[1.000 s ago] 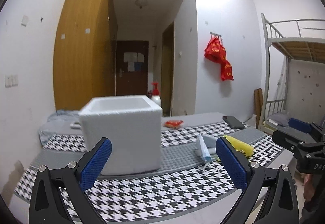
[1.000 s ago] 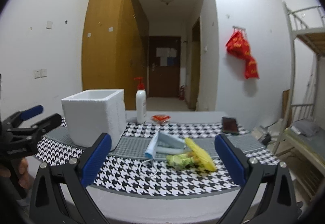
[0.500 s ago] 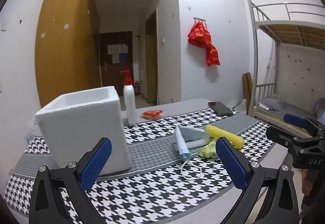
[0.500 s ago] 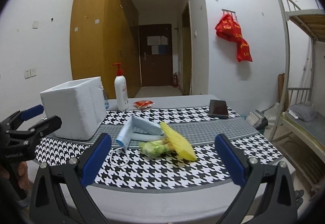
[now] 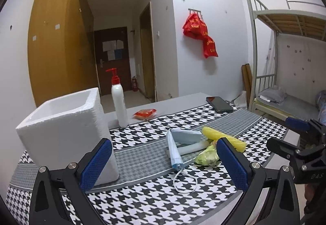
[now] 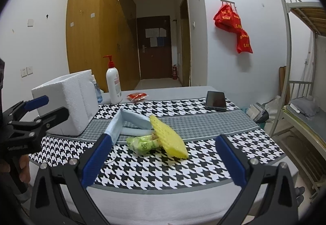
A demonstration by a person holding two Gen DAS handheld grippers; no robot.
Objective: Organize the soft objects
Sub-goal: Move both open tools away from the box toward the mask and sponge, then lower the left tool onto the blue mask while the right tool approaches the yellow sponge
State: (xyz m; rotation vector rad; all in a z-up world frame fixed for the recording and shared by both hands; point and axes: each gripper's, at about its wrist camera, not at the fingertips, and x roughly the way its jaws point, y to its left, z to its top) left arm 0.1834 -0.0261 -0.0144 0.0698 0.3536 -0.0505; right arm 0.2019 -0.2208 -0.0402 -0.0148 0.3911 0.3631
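Observation:
A small pile lies mid-table on the houndstooth cloth: a light-blue face mask [image 5: 175,147] [image 6: 130,121], a yellow sponge [image 5: 224,137] [image 6: 169,137], a green snack packet [image 5: 206,156] [image 6: 143,143] and a white tube [image 5: 191,146]. A white foam box [image 5: 67,129] [image 6: 69,100] stands open-topped at the left. My left gripper [image 5: 163,163] is open and empty, before the box and pile. My right gripper [image 6: 163,161] is open and empty, in front of the pile.
A white pump bottle with a red top [image 5: 119,100] [image 6: 113,84] stands behind the box. A red packet [image 5: 145,113] [image 6: 137,96] and a black phone [image 5: 219,104] [image 6: 215,100] lie farther back. A bunk bed [image 5: 285,61] stands at the right.
Both views have swung so the pile sits nearer the middle. The left gripper has shifted right past the foam box. The right gripper has come closer to the pile. Both stay open.

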